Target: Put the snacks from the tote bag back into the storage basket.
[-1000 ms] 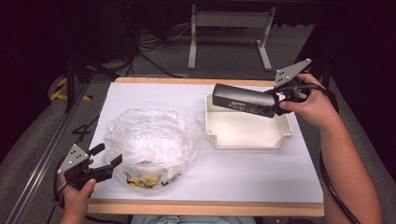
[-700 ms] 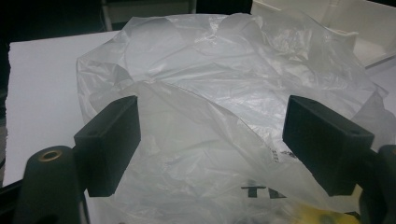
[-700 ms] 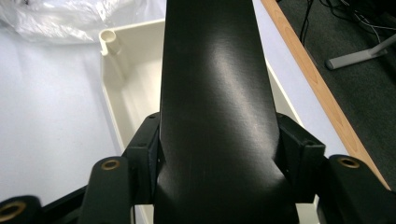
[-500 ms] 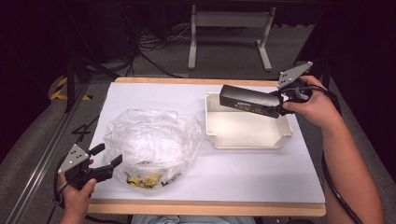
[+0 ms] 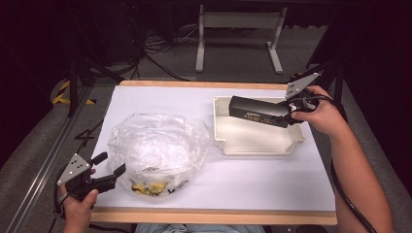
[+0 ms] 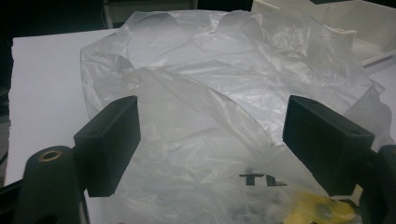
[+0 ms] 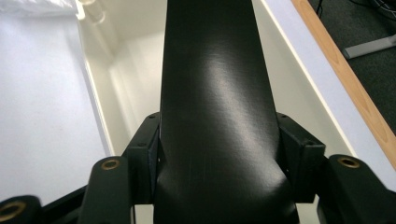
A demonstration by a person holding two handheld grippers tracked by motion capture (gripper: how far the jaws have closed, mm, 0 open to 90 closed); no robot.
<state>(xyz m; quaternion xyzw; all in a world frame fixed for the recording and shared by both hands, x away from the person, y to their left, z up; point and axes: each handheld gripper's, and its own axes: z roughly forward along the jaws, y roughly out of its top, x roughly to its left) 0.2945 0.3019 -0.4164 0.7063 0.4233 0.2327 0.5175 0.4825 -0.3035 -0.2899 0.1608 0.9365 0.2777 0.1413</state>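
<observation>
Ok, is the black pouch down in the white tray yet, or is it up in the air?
In the air. The right gripper is shut on the black pouch, holding it level above the white tray, whose floor shows bare beneath it.

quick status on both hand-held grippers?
Left hand-held gripper: open, at the plastic bag.
Right hand-held gripper: closed on the black box, above the tray.

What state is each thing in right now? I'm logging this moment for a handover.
Left gripper: open, jaws at the plastic bag's near side.
Right gripper: shut on the black packet.
Black packet: held above the tray.
Plastic bag: crumpled, on the table.
Tray: upright, nothing visible inside.
</observation>
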